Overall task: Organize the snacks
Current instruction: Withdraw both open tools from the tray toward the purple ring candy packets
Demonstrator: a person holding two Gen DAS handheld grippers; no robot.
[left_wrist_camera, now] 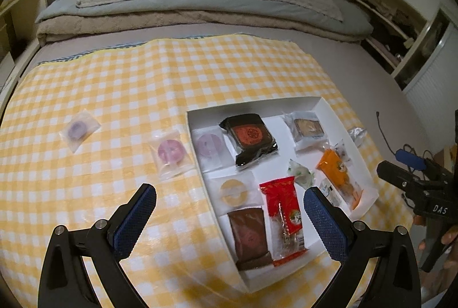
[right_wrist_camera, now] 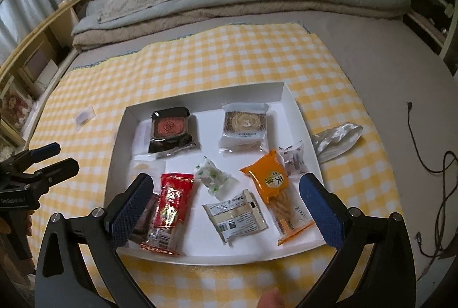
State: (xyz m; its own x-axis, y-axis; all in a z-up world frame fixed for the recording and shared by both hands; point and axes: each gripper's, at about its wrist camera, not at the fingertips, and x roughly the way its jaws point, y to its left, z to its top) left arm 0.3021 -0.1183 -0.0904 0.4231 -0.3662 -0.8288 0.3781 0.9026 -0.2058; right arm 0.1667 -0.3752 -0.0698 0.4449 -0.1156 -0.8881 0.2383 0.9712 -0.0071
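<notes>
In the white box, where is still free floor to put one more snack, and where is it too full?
In the white box, bare floor lies along the far wall, behind the black mooncake pack and the beige cake pack, and between those two. The near half is crowded: red packet, green-white candy, white biscuit pack, orange packet.
</notes>
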